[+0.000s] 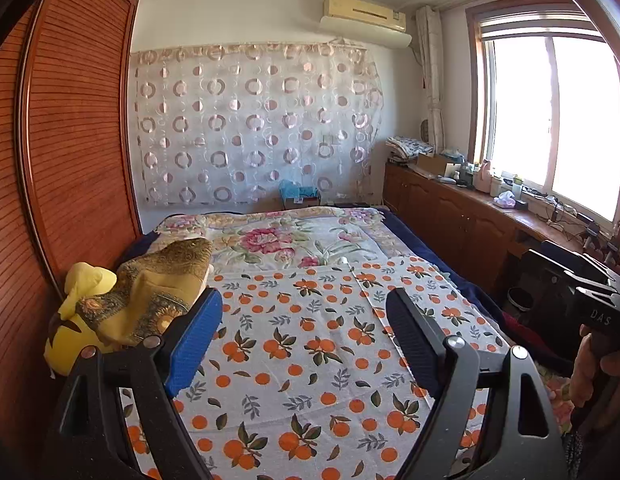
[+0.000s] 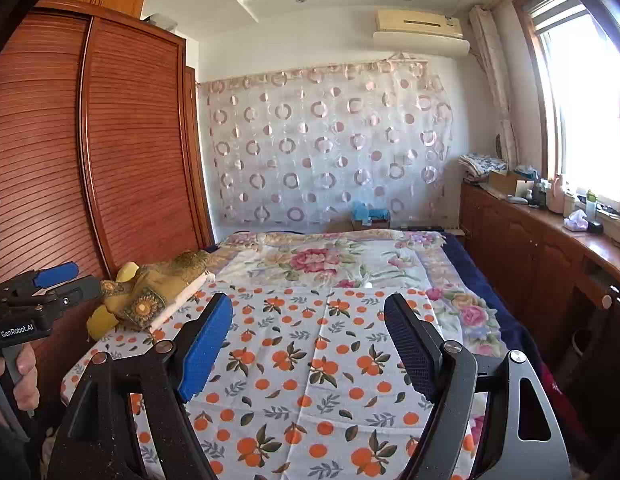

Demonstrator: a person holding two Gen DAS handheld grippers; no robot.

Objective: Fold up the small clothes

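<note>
A white cloth with an orange-fruit print (image 1: 301, 344) lies spread flat on the bed; it also shows in the right wrist view (image 2: 310, 344). My left gripper (image 1: 305, 308) is open and empty, held above the cloth. My right gripper (image 2: 310, 312) is open and empty, also above the cloth. The right gripper shows at the right edge of the left wrist view (image 1: 582, 280), and the left gripper at the left edge of the right wrist view (image 2: 57, 280). A crumpled pile of yellow and gold-patterned clothes (image 1: 141, 300) lies at the bed's left side, also in the right wrist view (image 2: 149, 300).
A floral bedspread (image 1: 293, 240) covers the far half of the bed. A wooden wardrobe (image 1: 69, 140) stands close on the left. A low wooden cabinet (image 1: 470, 220) with clutter runs under the window on the right. A curtain (image 1: 253, 120) hangs on the far wall.
</note>
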